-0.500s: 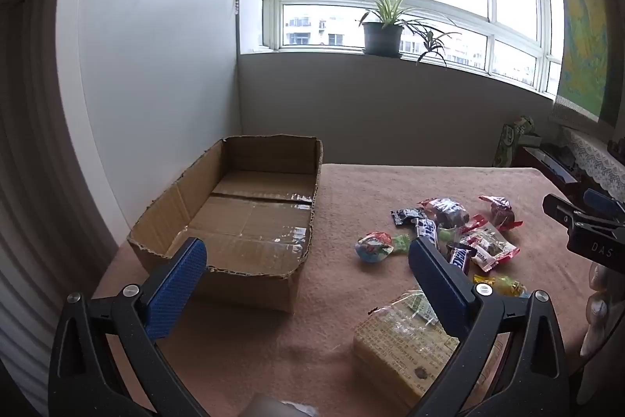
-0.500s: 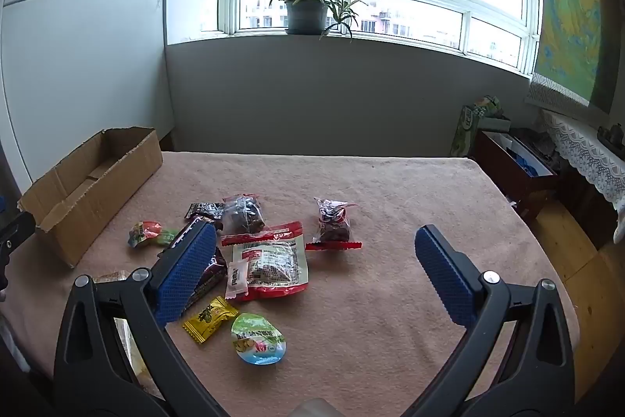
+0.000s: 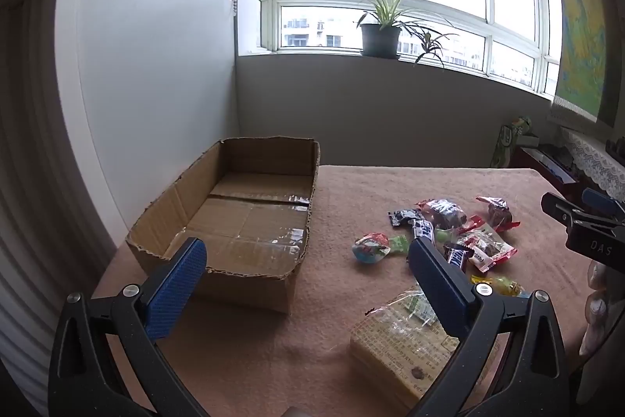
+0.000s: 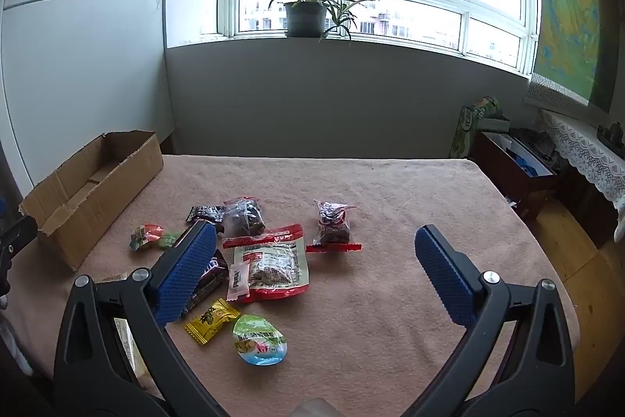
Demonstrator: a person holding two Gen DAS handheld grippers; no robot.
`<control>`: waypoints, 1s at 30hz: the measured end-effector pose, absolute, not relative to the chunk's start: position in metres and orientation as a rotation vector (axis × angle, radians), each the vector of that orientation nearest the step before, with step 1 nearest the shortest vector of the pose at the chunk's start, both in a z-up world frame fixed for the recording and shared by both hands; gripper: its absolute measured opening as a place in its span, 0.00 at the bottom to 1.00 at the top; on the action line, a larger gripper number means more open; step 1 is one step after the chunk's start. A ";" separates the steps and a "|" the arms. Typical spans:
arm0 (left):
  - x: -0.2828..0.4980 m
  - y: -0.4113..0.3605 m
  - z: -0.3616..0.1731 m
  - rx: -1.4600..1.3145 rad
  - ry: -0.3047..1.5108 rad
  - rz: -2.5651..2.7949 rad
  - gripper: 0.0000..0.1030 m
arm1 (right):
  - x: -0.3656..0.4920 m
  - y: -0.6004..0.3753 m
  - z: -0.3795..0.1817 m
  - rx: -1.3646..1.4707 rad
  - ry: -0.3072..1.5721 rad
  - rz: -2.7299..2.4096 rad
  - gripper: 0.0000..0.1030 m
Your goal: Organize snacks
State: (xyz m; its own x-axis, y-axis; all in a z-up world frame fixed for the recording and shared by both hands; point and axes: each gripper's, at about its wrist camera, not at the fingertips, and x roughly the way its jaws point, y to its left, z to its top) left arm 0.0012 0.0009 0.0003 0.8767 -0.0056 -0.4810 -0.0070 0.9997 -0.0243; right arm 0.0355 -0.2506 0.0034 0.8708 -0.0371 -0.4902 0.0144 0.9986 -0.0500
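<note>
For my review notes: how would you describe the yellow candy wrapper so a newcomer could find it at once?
Start at the open cardboard box on the left of the pink tablecloth, then move right to the snack pile. At its near edge lies the small yellow candy wrapper, beside a rounded green-and-blue jelly cup. It is the only all-yellow packet, with crimped ends.

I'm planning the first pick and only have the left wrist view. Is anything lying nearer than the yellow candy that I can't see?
Observer: Yes, a round jelly cup with a green and blue lid lies just right of the yellow candy.
Operator: Is the right hand-held gripper free?
Observer: The right hand-held gripper is wide open and holds nothing.
Operator: What's right of the pile?
Observer: Only bare pink cloth out to the table's edge.
</note>
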 end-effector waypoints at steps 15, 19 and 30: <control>0.001 -0.001 0.001 -0.025 0.501 0.005 1.00 | 0.035 -0.250 0.007 -0.043 0.511 -0.026 1.00; 0.000 -0.001 0.001 -0.025 0.500 0.005 1.00 | 0.035 -0.250 0.006 -0.043 0.511 -0.027 1.00; 0.000 -0.001 0.001 -0.026 0.500 0.005 1.00 | 0.035 -0.250 0.004 -0.042 0.510 -0.027 1.00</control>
